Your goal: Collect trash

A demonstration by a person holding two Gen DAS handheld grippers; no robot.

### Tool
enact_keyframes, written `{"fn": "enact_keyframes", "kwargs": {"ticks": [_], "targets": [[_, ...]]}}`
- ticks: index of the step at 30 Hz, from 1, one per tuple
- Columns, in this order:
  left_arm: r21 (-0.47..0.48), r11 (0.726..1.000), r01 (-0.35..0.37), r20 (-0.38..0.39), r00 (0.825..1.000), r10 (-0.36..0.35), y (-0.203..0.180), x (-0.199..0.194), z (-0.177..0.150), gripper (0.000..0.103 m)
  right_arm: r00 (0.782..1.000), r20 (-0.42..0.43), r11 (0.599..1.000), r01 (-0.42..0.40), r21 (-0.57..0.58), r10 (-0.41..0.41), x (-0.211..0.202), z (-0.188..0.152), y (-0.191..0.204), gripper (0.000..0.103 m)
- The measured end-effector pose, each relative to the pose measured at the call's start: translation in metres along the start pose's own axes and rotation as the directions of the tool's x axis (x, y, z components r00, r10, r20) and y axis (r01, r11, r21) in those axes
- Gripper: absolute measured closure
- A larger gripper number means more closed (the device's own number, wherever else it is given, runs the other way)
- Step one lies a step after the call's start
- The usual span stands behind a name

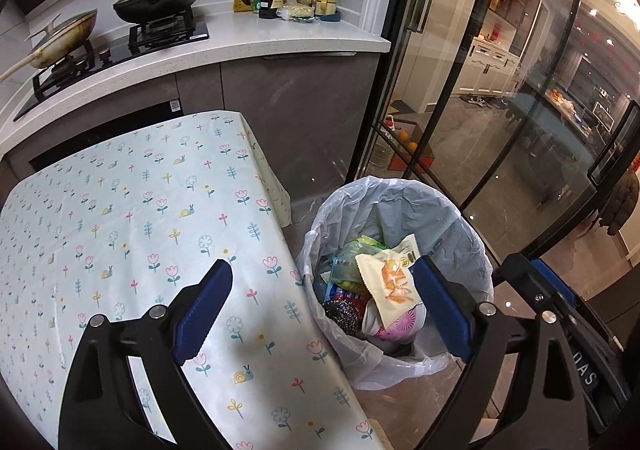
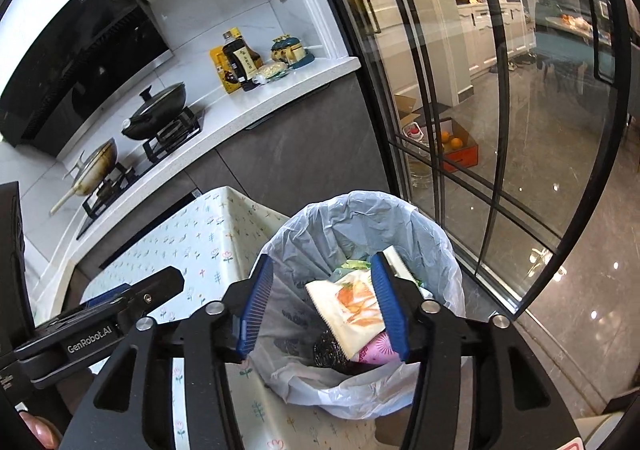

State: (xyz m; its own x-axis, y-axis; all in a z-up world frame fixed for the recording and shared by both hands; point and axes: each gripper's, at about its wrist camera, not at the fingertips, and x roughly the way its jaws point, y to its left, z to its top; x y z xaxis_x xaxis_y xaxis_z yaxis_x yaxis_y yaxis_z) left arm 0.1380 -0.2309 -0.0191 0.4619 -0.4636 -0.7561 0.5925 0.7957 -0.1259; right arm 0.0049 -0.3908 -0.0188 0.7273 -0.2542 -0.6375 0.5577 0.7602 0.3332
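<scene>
Trash bin [image 1: 472, 226] w/ white plastic liner sits on the floor just beside the corner of the flower-print counter [image 1: 140, 218], glass sliding door behind it. On top of the pile inside lies a white snack wrapper [image 1: 390, 286] w/ orange print: flat, long axis running roughly from the near-left of the bin up toward the far-right, one serrated short end toward the steel scourer [image 1: 340, 314], other end up toward the liner wall. Pink paper cup [image 1: 396, 326] under it, green/yellow wrappers [image 1: 356, 254] further back.

Left claw [image 1: 324, 310] wide open, nothing between the blue pads; one pad over the tablecloth, the other over the bin's near rim.

Right claw [image 2: 324, 300] part open above the bin mouth, nothing gripped; in right wrist view the wrapper [image 2: 352, 310] shows below, between the pads, resting on the trash. Scourer [image 2: 328, 350] at its lower end.

Stove w/ two pans on the far kitchen top
</scene>
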Motion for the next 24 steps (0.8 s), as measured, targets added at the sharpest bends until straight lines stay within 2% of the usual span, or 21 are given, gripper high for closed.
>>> {"fn": "enact_keyframes", "kwargs": {"ticks": [6,13,17,20,24], "targets": [[-0.015,1.000,-0.024,0.003,1.000,0.024,0.004,-0.012,-0.008,0.013,1.000,-0.011,0.998,0.025,-0.066,-0.025,-0.012,-0.004,0.011,0.040],[-0.028,0.997,-0.066,0.010,0.998,0.067,0.010,-0.028,-0.019,0.010,0.998,-0.020,0.991,0.057,-0.124,-0.060,-0.029,-0.012,0.018,0.020],[-0.041,0.995,-0.086,0.016,0.996,0.087,0.013,-0.038,-0.025,0.010,0.997,-0.030,0.985,0.068,-0.155,-0.074,-0.038,-0.017,0.020,0.019],[-0.048,0.994,-0.095,0.020,0.995,0.096,0.015,-0.046,-0.031,0.010,0.995,-0.057,0.983,0.072,-0.171,-0.083,-0.042,-0.022,0.021,0.013],[-0.052,0.992,-0.114,0.017,0.993,0.115,0.017,-0.054,-0.041,0.009,0.993,-0.064,0.979,0.088,-0.182,-0.101,-0.050,-0.029,0.020,0.011]]}}
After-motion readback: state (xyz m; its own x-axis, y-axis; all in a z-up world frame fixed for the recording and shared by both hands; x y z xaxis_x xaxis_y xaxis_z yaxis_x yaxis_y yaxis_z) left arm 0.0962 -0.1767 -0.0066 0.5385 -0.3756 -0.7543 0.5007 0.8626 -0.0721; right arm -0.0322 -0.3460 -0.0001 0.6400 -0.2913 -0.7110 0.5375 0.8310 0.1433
